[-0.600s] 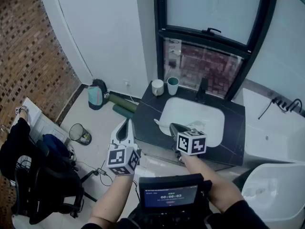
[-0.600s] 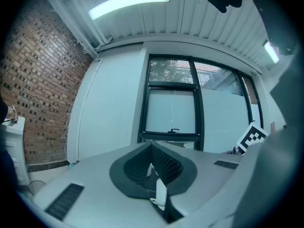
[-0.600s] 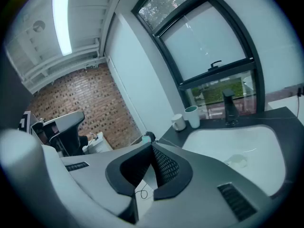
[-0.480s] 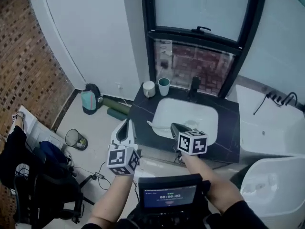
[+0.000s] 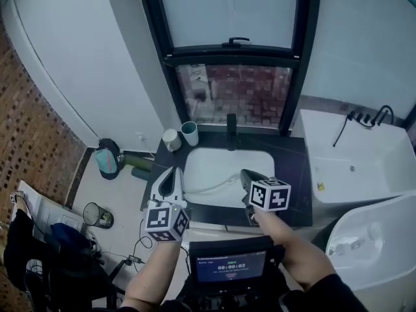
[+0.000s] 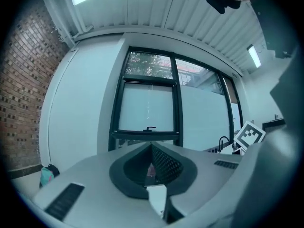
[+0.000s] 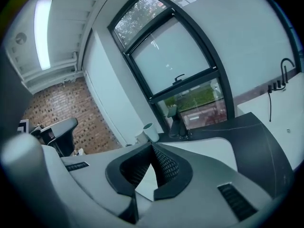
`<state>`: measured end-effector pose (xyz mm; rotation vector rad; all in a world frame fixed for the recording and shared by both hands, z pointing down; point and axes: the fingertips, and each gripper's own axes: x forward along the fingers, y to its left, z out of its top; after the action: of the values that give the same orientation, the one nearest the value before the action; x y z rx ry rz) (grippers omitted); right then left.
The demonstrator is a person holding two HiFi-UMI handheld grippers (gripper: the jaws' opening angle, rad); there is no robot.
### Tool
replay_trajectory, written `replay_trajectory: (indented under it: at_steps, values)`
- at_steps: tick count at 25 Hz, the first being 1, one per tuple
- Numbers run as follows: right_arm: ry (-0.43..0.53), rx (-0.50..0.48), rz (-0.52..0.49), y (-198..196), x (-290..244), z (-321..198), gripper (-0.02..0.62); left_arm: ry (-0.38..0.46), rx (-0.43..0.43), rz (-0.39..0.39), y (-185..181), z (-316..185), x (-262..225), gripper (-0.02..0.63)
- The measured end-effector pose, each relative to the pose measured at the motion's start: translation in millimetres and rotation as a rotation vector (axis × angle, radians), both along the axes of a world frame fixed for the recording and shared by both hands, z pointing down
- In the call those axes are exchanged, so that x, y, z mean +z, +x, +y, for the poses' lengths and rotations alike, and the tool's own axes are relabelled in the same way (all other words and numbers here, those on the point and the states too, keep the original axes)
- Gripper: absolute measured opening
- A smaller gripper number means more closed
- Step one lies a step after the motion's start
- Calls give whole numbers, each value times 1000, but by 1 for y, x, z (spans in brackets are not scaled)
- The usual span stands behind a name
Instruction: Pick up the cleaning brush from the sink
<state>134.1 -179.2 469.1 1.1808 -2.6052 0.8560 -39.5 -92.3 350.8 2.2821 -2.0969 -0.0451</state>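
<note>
- The left tongs [image 5: 171,174] and right tongs [image 5: 247,175] are both clenched tip to tip, with nothing between the jaws.
- The step in hand looks like the approach. Neither pair has dipped into the sink yet.
- A bin [image 5: 97,216] stands on the floor, left of the left tongs. There is something in it, too small to name.
- The sink [image 5: 260,158] is just ahead of both tongs. A pale slim thing, likely the brush [image 5: 211,184], lies in its near-left part, between the two tips and lower.
- The next move calls for parting one pair's jaws, tipping down, and closing across the handle.
- Two cups [image 5: 181,136] stand beyond the left tongs, by the sink's far-left corner. Their contents are hidden.
</note>
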Motion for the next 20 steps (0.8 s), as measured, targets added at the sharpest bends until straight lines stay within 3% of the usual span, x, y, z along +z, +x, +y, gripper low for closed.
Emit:
replay_trajectory:
  at_steps: [4, 8, 14, 20]
  values:
    - [-14, 32, -4, 23, 4, -44, 3, -7, 35, -44, 19, -44, 1, 0]
    - [-37, 65, -3, 24, 18, -81, 3, -22, 71, -79, 15, -91, 10, 0]
    - [-64, 183, 31, -25, 38, -112, 3, -81, 188, -39, -40, -138, 38, 0]
    - [-77, 305, 28, -81, 43, -141, 3, -104, 346, -90, -93, -181, 57, 0]
